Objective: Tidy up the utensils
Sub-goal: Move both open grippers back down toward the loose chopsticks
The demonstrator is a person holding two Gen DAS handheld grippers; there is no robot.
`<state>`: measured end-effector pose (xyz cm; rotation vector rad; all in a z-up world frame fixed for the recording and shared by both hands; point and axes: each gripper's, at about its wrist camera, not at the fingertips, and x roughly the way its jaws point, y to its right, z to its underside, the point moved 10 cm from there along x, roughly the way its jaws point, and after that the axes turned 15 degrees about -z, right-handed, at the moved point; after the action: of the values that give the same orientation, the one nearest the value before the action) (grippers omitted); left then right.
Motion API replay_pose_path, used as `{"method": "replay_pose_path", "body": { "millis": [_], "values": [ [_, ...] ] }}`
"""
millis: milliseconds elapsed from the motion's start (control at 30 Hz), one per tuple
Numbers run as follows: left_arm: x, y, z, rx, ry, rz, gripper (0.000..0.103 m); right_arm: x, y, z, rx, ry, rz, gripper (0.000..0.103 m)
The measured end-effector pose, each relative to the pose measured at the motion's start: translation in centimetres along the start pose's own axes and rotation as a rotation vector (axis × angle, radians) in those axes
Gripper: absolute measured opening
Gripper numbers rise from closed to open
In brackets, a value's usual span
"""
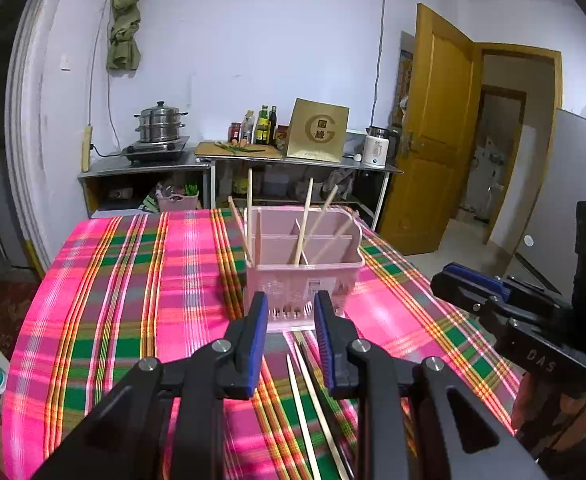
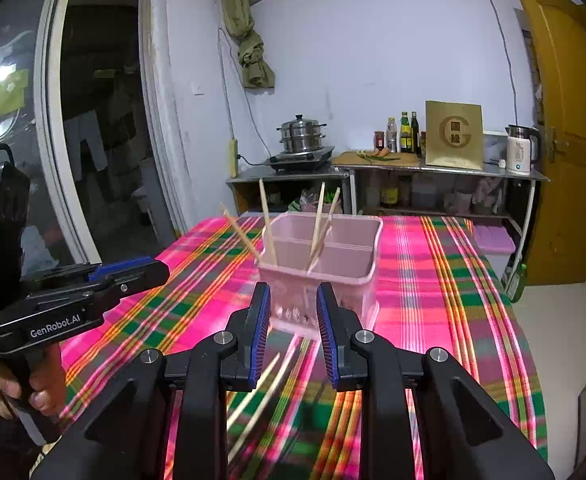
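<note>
- Left gripper (image 1: 289, 320): blue-padded fingers spread apart, nothing between them, raised over the plaid tablecloth (image 1: 113, 300) and aimed at the pink utensil holder (image 1: 305, 276).
- Right gripper (image 2: 293, 316): likewise parted and holding nothing, pointed at the same holder from its own side; also seen at the right edge of the left wrist view, off to the side of the holder.
- Two loose chopsticks (image 1: 307, 400) flat on the cloth just below the left gripper's fingers, lying side by side, far ends near the holder's base — blurred in the right wrist view.
- Pink utensil holder upright near the middle of the table, divided into compartments, slotted at the base.
- Standing chopsticks (image 1: 304, 220) inside the holder — five or so, leaning at different angles; two at the left side, the rest toward the middle and back compartments.
- Beyond the table: metal counter (image 1: 149, 168) against the wall with a steamer pot (image 1: 159, 124), bottles (image 1: 261, 124), a gold box (image 1: 319, 130) and a white kettle (image 1: 377, 148).
- Yellow wooden door (image 1: 433, 120) standing open on the right.
</note>
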<state>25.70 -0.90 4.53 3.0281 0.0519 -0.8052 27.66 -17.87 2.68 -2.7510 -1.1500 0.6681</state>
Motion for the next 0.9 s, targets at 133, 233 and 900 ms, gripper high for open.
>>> {"method": "replay_pose_path", "body": {
  "millis": [133, 233, 900],
  "values": [
    [-1.1, 0.1, 2.1, -0.005, -0.001, -0.018, 0.025, -1.1, -0.8, 2.3, 0.001, -0.018, 0.005, 0.025],
    [-1.7, 0.1, 3.5, -0.009, -0.010, -0.025, 0.025, -1.4, -1.1, 3.7, 0.009, -0.036, 0.001, 0.025],
    [-2.4, -0.3, 8.0, 0.005, -0.040, -0.087, 0.025, -1.5, -0.9, 8.7, 0.073, -0.111, 0.003, 0.025]
  ]
}}
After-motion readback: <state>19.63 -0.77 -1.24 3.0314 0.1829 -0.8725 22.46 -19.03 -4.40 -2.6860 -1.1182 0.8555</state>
